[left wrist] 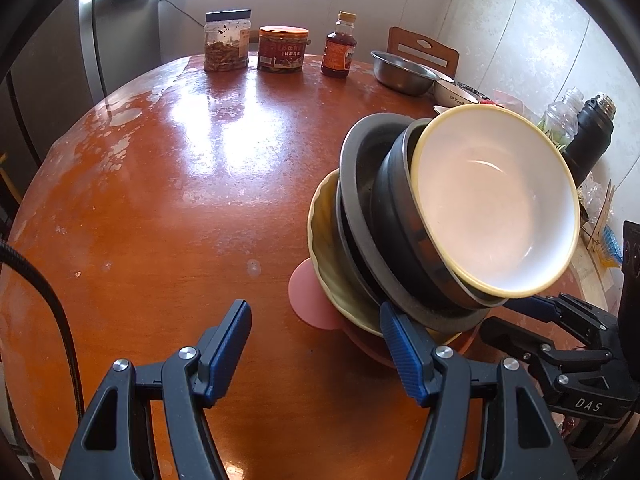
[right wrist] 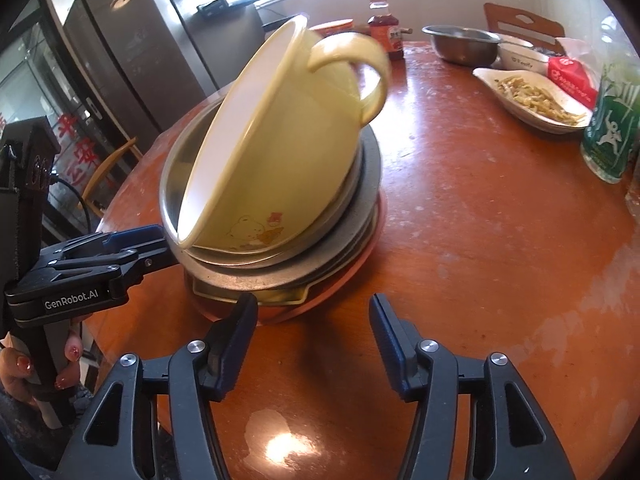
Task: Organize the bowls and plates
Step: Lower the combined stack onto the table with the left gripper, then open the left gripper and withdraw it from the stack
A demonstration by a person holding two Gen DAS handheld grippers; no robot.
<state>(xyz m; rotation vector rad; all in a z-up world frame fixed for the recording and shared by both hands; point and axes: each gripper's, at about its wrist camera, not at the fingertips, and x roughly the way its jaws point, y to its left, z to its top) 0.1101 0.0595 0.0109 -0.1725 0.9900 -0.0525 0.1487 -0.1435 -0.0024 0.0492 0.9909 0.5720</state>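
Left wrist view: left gripper [left wrist: 316, 332], fingers apart, sits beside a tilted stack on the round reddish wooden table [left wrist: 172, 184]. Right gripper [right wrist: 312, 322] likewise spread. Topmost, a yellow-rimmed white-lined handled bowl [left wrist: 496, 200] leans in grey metal dishes [left wrist: 360, 152]; farther, a steel basin [left wrist: 402, 72].

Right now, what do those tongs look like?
Both tongs, left tongs and right tongs, have black plastic frames, silver rivets and ribbed blue pads. One body reads "GenRobot.AI", the other "DAS". A black cable trails left. The hand has red-painted nails.
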